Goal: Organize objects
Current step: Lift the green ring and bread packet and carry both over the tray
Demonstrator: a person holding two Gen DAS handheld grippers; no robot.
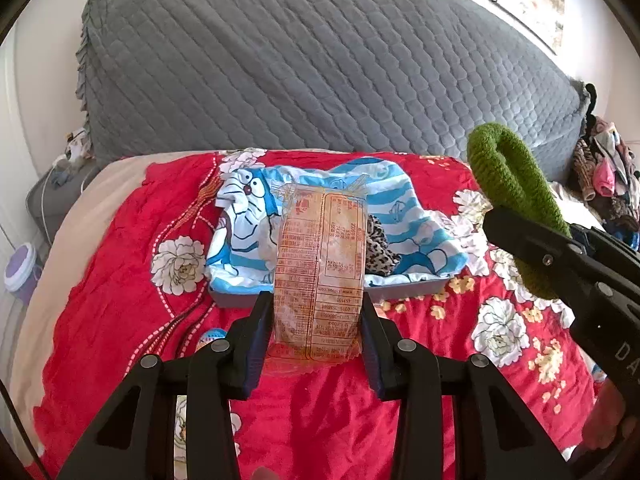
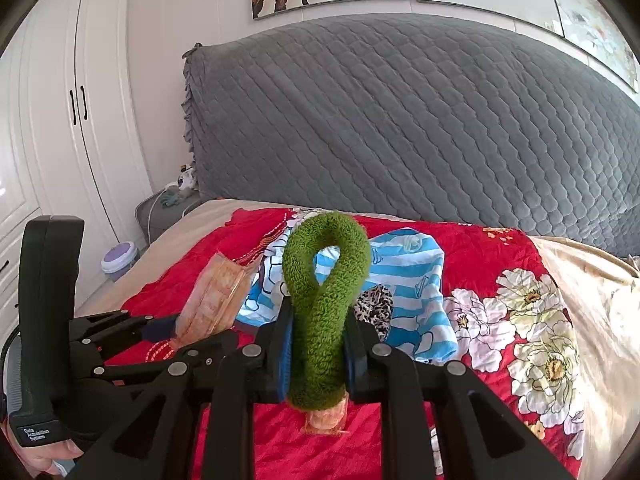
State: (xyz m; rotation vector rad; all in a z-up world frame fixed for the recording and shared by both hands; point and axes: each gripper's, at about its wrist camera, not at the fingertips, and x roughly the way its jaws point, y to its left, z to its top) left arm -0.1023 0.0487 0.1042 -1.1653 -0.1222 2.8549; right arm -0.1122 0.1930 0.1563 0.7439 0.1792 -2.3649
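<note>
Left gripper (image 1: 318, 320) clamps a clear snack packet (image 1: 320, 264) with orange print, held upright over the red floral bedspread (image 1: 120, 280). Right gripper (image 2: 318, 344) is closed on a fuzzy green looped band (image 2: 324, 300). Beyond both: grey tray (image 1: 240, 300) with blue-striped cartoon cloth (image 1: 248, 216).

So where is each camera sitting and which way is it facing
Left wrist: on the left gripper, looking along its jaws, shut on a snack packet, over the red bedspread toward the grey headboard.
Right wrist: on the right gripper, jaws shut on a green towel, facing the same headboard; a hand shows lower left.
Shared: both grippers, packet, towel, striped cloth.
</note>
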